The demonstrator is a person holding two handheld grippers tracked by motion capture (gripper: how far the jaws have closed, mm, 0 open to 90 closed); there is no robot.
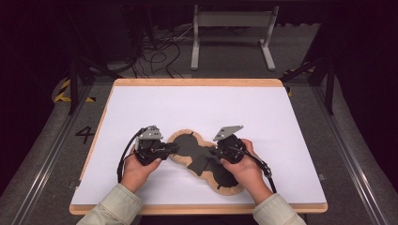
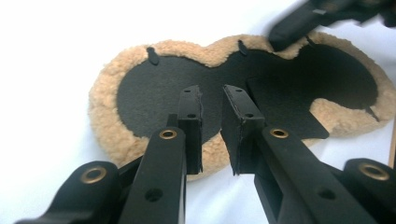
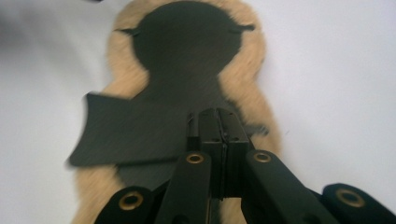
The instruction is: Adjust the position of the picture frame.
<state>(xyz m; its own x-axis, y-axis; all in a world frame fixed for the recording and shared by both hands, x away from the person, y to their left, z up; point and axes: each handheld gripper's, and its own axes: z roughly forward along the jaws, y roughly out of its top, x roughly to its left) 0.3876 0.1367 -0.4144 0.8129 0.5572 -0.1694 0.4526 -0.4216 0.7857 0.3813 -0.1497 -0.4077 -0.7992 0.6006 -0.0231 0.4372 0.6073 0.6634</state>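
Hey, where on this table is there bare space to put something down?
The white table top is bare across the far half and along both side edges. It is crowded near the front middle, where the fleece pad lies between the left gripper and right gripper.

The right gripper, jaws pressed together, is hovering over a black panel edged with tan fleece, which is lying on the white desk.

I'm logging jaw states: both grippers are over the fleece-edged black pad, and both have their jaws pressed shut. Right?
Not quite. The right gripper is shut, but the left gripper has a clear gap between its jaws, as the left gripper view shows. Both are over the fleece-edged black pad.
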